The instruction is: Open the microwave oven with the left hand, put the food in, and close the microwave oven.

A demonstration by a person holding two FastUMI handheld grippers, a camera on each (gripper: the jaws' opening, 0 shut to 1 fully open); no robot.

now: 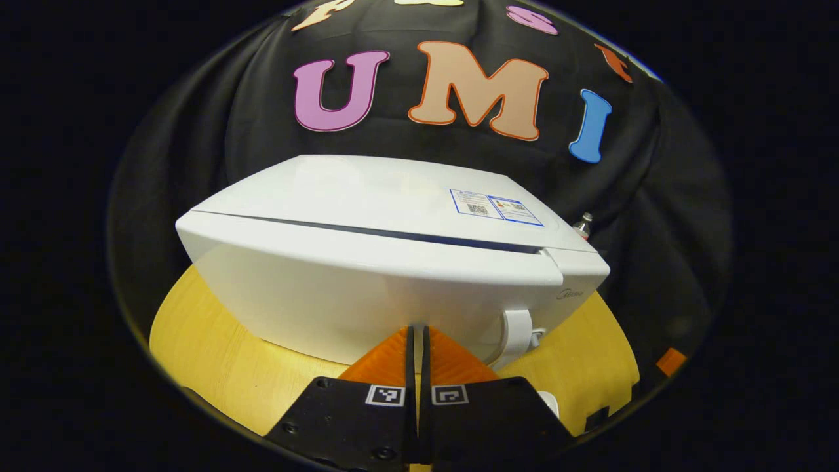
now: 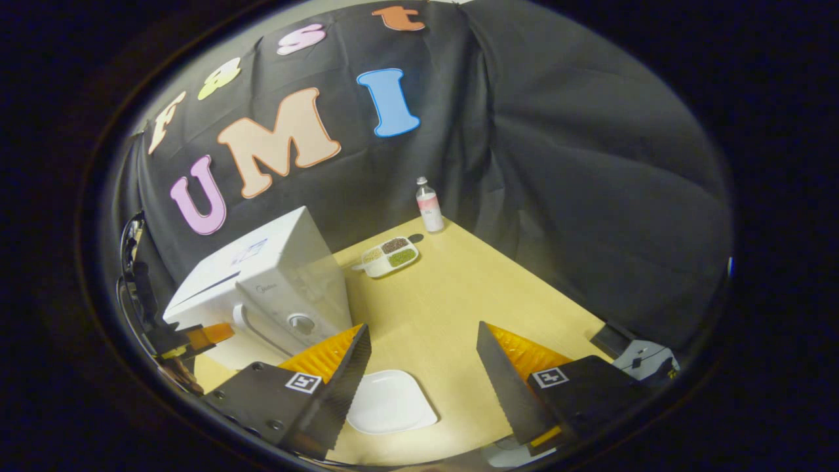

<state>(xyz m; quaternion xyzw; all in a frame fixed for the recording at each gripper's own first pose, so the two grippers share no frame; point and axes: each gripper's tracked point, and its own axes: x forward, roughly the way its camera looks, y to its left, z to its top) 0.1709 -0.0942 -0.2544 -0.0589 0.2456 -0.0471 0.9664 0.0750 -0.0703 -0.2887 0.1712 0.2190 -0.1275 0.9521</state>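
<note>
The white microwave stands on the yellow wooden table with its door closed. Its handle is at the door's right side. In the left gripper view, my left gripper is shut with nothing between its fingers, close in front of the door and just left of the handle. The right gripper view has the microwave at left, with the left gripper near its front. A white compartment tray of food lies behind the microwave's right side. My right gripper hovers open above the table, holding nothing.
An empty white plate lies on the table under the right gripper. A clear bottle stands at the far table corner by the black cloth wall. A small dark device sits off the table's right edge.
</note>
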